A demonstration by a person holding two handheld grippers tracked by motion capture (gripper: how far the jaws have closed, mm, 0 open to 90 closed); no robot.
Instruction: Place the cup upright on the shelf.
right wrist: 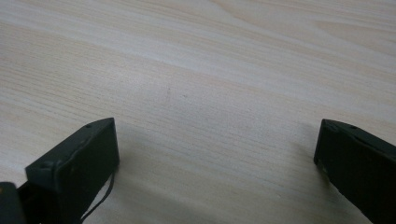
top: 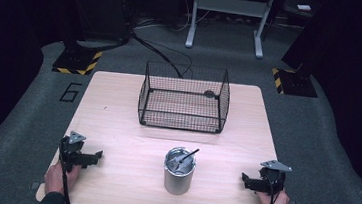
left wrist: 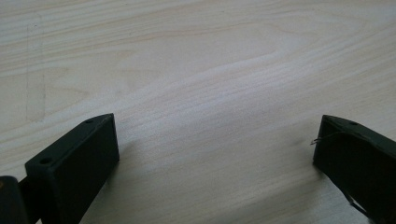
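cylindrical steel can [top: 178,176] upright near bench front edge, handle tilting far-right | left gripper [top: 94,155] front-left corner, right gripper [top: 245,179] front-right corner, jaws spread, empty

My left gripper [top: 94,155] and right gripper [top: 246,179] are black, each topped by a grey three-cornered plate, trailing a black cable. Their blocky jaws carry small screw holes. My sleeves are dark.

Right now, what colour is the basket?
Black wire mesh basket; the high view shows it best.
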